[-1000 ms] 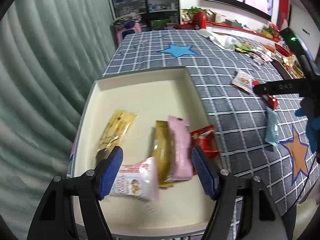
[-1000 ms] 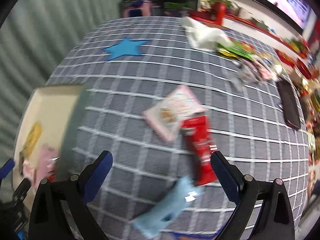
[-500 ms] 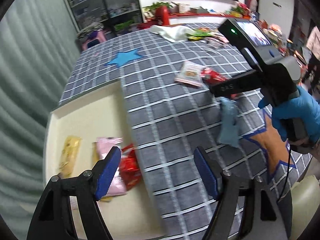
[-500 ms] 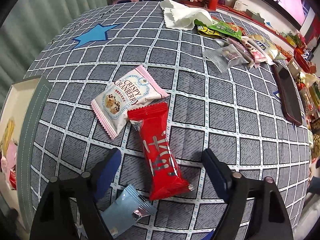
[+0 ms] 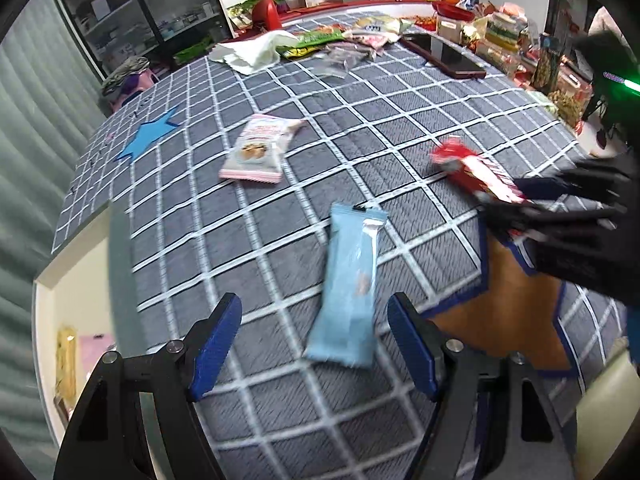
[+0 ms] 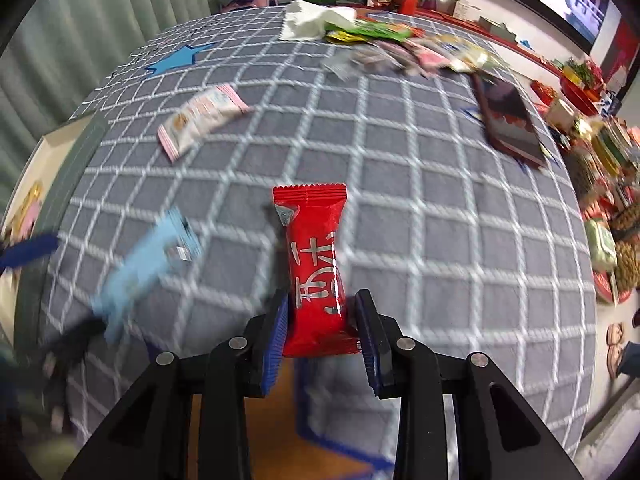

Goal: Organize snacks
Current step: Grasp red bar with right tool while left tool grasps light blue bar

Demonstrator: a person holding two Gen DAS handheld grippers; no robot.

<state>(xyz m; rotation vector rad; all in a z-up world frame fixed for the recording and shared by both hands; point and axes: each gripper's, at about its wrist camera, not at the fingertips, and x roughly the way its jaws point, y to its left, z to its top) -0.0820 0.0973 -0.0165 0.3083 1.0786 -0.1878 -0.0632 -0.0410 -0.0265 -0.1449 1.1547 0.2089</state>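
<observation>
Right gripper (image 6: 322, 320) clamps red snack bar (image 6: 316, 264). Left gripper (image 5: 314, 340) spread wide above light-blue snack packet (image 5: 350, 284) on checked surface (image 5: 240, 240).

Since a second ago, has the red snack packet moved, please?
Yes: the red snack packet has left the pink cranberry packet and is now clamped in the right hand-held gripper.

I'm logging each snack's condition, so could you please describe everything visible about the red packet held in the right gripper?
The red snack packet is a long, glossy foil-like wrapper with a serrated top seal and large silver characters down its face. It looks sealed and intact. The right gripper is shut on its lower end, one pad on each long side, so it points away from the camera over the grey checked tablecloth. Whether its far end still touches the cloth cannot be told.
</observation>
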